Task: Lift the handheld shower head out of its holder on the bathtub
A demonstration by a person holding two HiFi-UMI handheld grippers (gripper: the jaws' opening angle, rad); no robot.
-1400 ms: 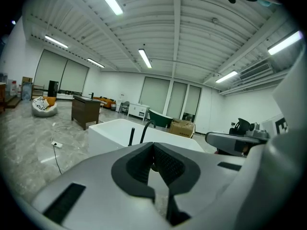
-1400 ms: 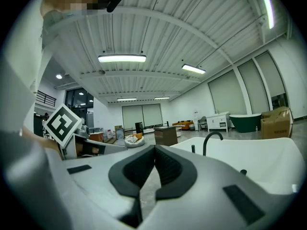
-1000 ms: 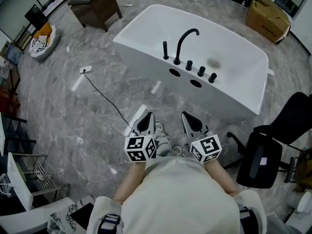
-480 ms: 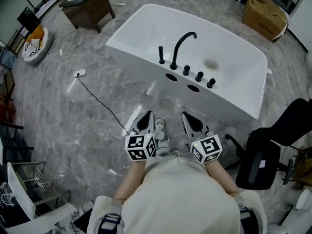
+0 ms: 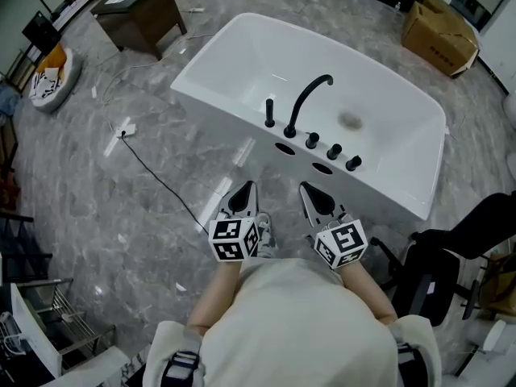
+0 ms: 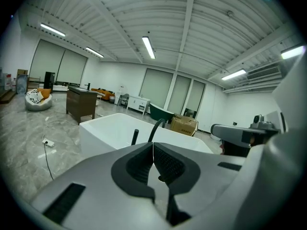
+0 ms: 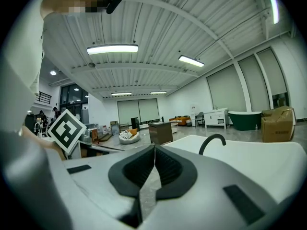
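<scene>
The white bathtub [image 5: 242,55] stands ahead on the grey marble floor. On its near rim the black handheld shower head [image 5: 269,113] stands upright in its holder, left of the curved black faucet [image 5: 310,101] and three black knobs [image 5: 333,150]. My left gripper [image 5: 244,189] and right gripper [image 5: 308,190] are side by side, short of the tub's near wall, both shut and empty. In the left gripper view the shower head [image 6: 135,136] and the faucet [image 6: 156,127] show above the closed left gripper [image 6: 153,145]. In the right gripper view the faucet [image 7: 211,141] rises behind the shut right gripper [image 7: 154,147].
A black cable [image 5: 157,176] runs across the floor to the left. A brown cabinet [image 5: 139,10] stands at the far left, a cardboard box [image 5: 439,29] at the far right. A black chair [image 5: 463,236] is close on the right, a wire rack [image 5: 40,321] at the lower left.
Both grippers have moved forward together toward the bathtub, which now lies lower and nearer in the head view. Both stay shut.
</scene>
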